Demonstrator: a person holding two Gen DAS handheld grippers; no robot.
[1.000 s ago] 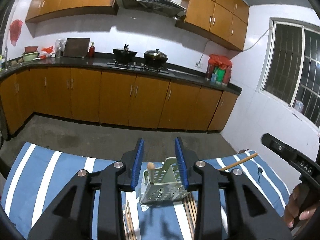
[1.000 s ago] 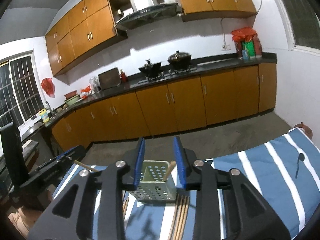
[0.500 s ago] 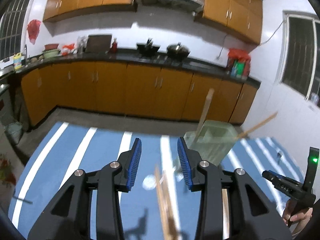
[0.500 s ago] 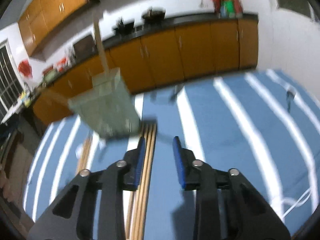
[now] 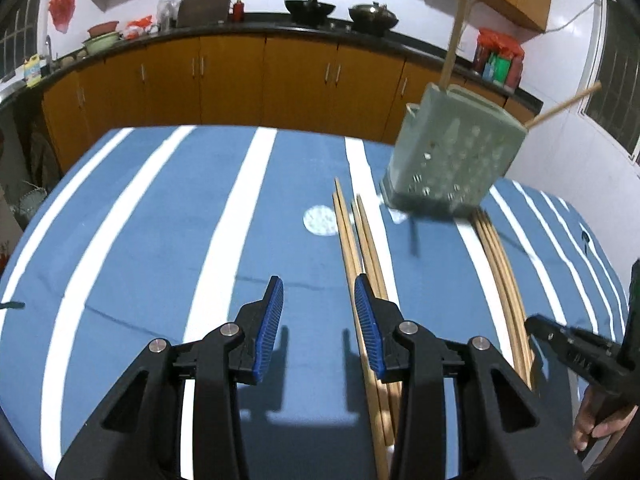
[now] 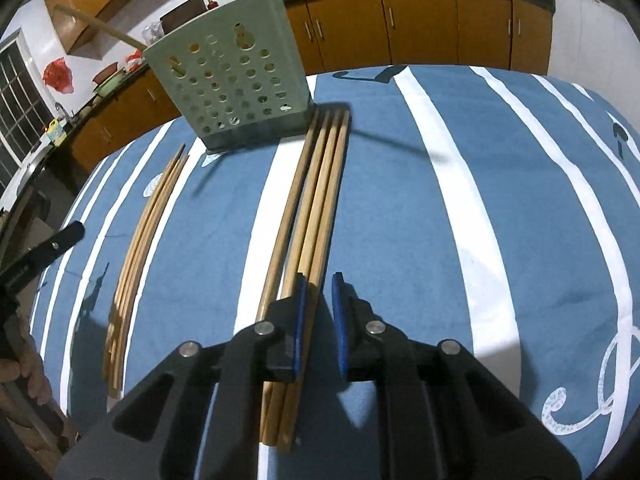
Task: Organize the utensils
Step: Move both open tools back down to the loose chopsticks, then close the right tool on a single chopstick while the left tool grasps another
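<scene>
Room: kitchen, orange cabinets and dark counter behind; work surface is a desk [image 5: 132, 216] under a blue cloth with white stripes.
Holder: pale green perforated holder [image 6: 236, 80] stands upright at the far side of the desk, centred between the two bundles so either hand can feed it. Two sticks already lean out of its top.
Left bundle: chopsticks [image 5: 360, 240] lie flat, tips pointing at the holder, just beside its base.
Right bundle: second set of chopsticks [image 6: 316, 200] lies parallel, far ends touching or nearly touching the holder base. Laid lengthwise, so a pinch at the near end should lift one cleanly.
Left gripper [image 5: 318, 312]: fingers partly apart, nothing between them. Right finger sits over the left bundle's edge; sticks are not in the gap yet.
Right gripper [image 6: 319, 312]: jaws have just been closing, narrow gap left. Left finger overlaps the outermost stick of the right bundle; can't tell whether a stick is actually pinched, and the gap itself looks clear.
Step (judgement): each hand lining up on its own bundle for pickup; most sticks not yet stowed.
Risk: grabbing several sticks at once, since they lie touching.
</scene>
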